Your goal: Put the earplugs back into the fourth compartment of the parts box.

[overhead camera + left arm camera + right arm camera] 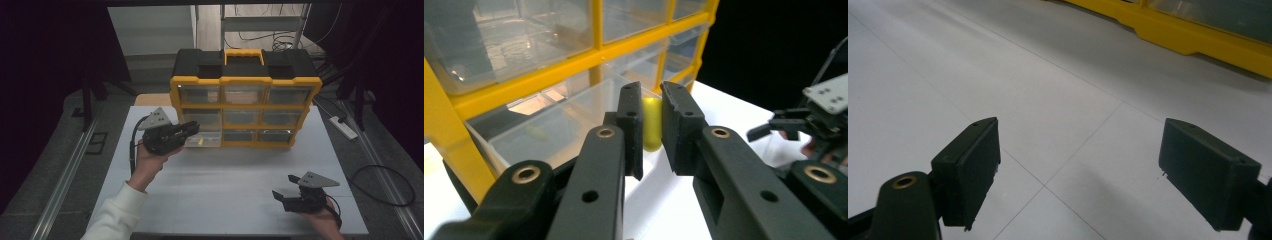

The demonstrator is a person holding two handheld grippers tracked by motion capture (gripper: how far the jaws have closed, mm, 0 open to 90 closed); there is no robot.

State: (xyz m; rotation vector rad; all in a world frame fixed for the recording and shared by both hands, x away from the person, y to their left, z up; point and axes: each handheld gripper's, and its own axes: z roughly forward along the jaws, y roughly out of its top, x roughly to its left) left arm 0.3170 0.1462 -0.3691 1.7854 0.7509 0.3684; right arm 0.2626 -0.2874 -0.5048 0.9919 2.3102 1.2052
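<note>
**Left gripper at an open drawer**

The left gripper (651,131), jaws nearly together, reaches the pulled-out clear drawer (206,140) at the yellow organiser's (245,107) lower left corner. The right gripper (281,197), jaws wide apart, rests near the worktop's (220,185) front right corner

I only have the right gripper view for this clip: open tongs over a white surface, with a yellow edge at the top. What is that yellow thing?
Observer: It is the base of a yellow and black drawer cabinet with three rows of clear drawers, standing at the far side of the table.
Operator: Where are the other tongs?
Observer: The left tongs are at the cabinet's bottom-left drawer, which is pulled out.
Operator: Is anything in that drawer?
Observer: A small yellow-green piece shows just beyond the narrow gap between the jaws. I cannot tell whether they touch it.
</note>
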